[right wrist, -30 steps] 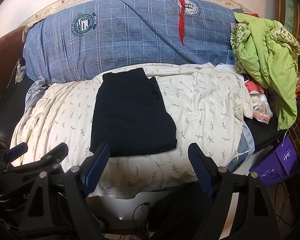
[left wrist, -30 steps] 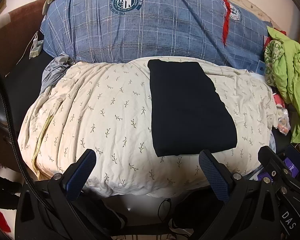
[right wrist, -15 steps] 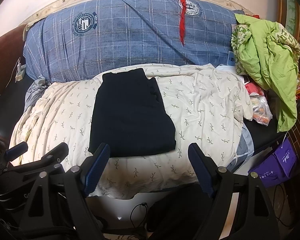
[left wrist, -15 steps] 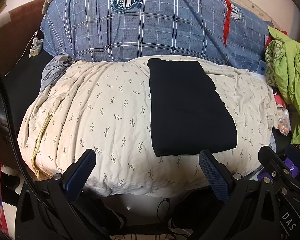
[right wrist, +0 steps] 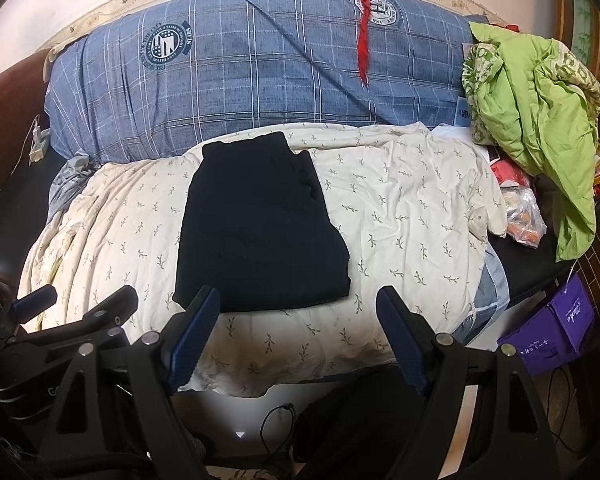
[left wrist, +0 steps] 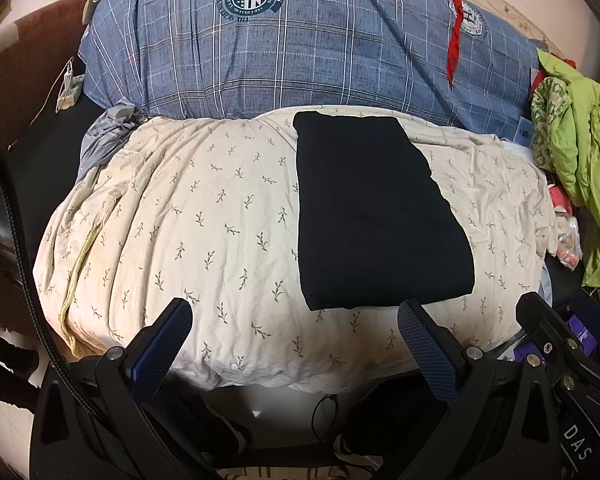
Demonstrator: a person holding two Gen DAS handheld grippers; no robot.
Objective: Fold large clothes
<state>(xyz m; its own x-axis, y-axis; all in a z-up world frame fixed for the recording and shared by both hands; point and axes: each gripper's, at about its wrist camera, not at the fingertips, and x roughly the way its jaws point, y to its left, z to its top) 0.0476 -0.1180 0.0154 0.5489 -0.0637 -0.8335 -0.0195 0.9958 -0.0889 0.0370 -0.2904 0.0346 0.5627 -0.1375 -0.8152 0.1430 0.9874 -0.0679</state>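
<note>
— What are the two grippers doing?

— The left gripper hangs over the near edge of the bed with its jaws spread wide and nothing between them. The right gripper is the same: released, empty, its blue pads well apart. In the right wrist view the left gripper's black frame sits just beside it at the lower left.

— And the garment?

— A dark garment, black or very deep navy, lies folded into a tidy, flat rectangle, a little wider at the near end. In the right wrist view its far edge shows a small step where the layers do not quite line up. It rests on a cream quilt printed with small leaf sprigs.

— Anything hard to make out?

— What kind of garment it is; the cloth is so dark that seams and folds barely show. The bottom of both views is filled by the gripper frames, so the floor under the bed edge is mostly hidden.

— Where does it lie relative to the grippers?

— Ahead of and below both, touching neither. Its near edge sits just beyond the fingertips. Behind it lies a blue plaid duvet with a red strip, and a green blanket is heaped at the right.
</note>
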